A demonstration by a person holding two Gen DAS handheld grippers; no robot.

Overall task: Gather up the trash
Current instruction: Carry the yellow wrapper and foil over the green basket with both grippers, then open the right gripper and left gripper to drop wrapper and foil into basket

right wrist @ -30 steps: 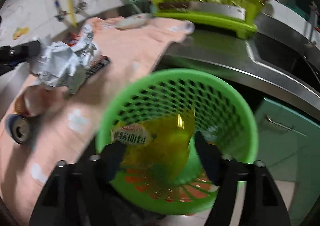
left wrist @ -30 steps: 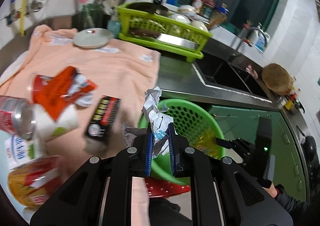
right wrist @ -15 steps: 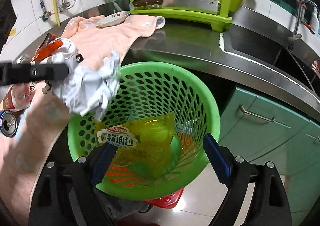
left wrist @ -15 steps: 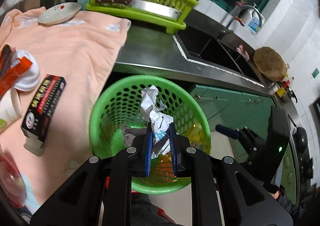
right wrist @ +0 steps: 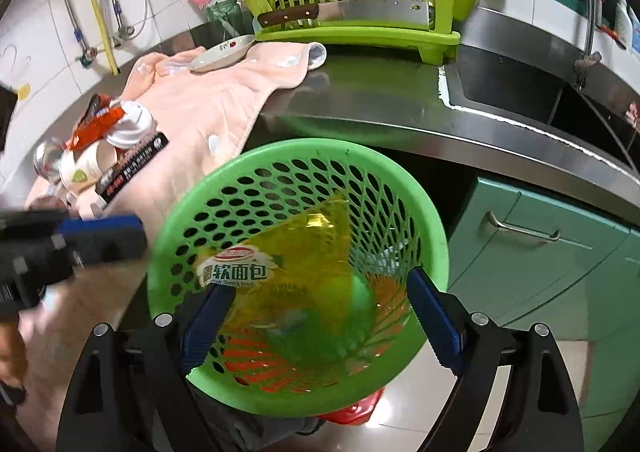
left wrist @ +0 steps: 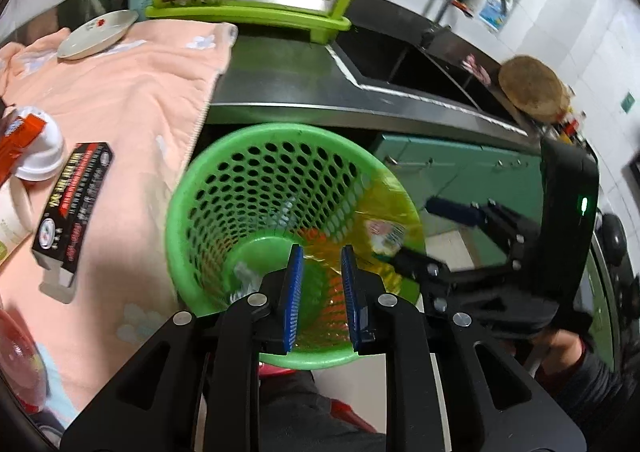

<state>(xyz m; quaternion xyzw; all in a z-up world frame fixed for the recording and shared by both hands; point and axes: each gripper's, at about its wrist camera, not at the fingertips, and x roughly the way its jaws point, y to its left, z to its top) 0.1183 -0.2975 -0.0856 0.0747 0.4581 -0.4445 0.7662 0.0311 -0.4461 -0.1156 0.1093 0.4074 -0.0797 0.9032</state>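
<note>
A green perforated basket (left wrist: 224, 211) stands below the counter edge, under both grippers. My left gripper (left wrist: 320, 292) hangs over its mouth, its jaws opening a little, with nothing between the blue pads (left wrist: 292, 292). A blurred pale scrap (left wrist: 244, 278) shows low inside the basket, beside the left finger. My right gripper (right wrist: 320, 328) is open wide over the basket (right wrist: 436, 236). The yellow bread wrapper (right wrist: 288, 252) rests loose inside it, and the pads do not press on it. More trash lies on the peach towel (left wrist: 132, 91): a black box (left wrist: 72, 203), an orange wrapper (right wrist: 96, 127) and paper cups (right wrist: 88, 167).
A lime dish rack (right wrist: 360, 3) with a cleaver stands at the back of the steel counter (right wrist: 380, 99). The sink (right wrist: 540, 99) is to the right, teal cabinets (right wrist: 540, 252) sit below, and a small plate (left wrist: 96, 33) rests on the towel. A red stool (right wrist: 352, 408) shows beneath the basket.
My left gripper moved over the basket and let go of the crumpled paper, which dropped inside. My right gripper's jaws widened and the yellow wrapper settled into the basket.
</note>
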